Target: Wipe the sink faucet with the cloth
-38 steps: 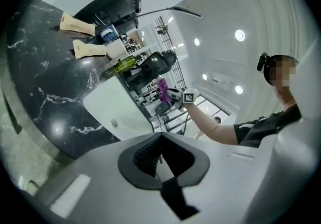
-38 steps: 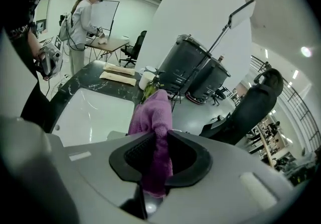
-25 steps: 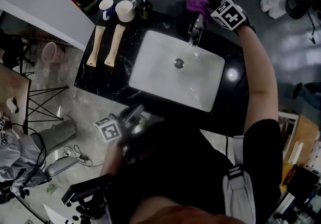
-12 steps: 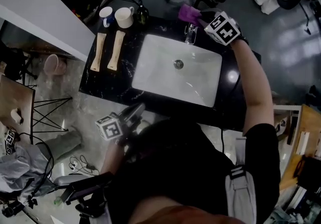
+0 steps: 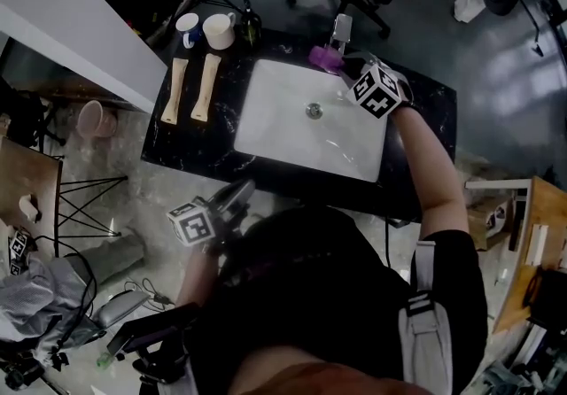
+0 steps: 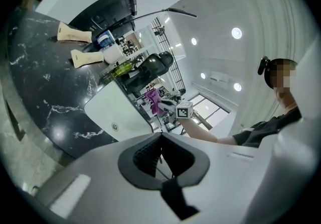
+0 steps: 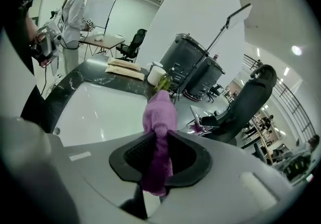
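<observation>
Across most of the head view, a black countertop with white marble veining (image 5: 190,143) is stretching out, and a white rectangular sink basin (image 5: 292,132) is sitting sunk into the middle of it.

Next down in size, the right gripper (image 7: 158,140) is reaching over the basin's back right corner, pointing down at an angle. Its jaws are clamping a purple fuzzy cloth (image 7: 159,112), which is poking out past the tips and also dangling out the back of them. The left gripper (image 6: 160,150) is hanging off the counter's front edge, close to the person's body. Its jaws are pressing together with nothing between them.

Over on the counter's left end, two long pale wooden-looking pieces (image 5: 205,88) are lying side by side. A white mug (image 5: 187,26) with a bit of blue on it and a cream mug (image 5: 219,30) are sitting just behind them.

Then the chrome faucet (image 5: 340,30) is standing at the sink's back rim. The cloth's bunched end is sitting just in front of it and a little to its left, right by the base. Honestly can't tell whether it's actually touching the metal.
</observation>
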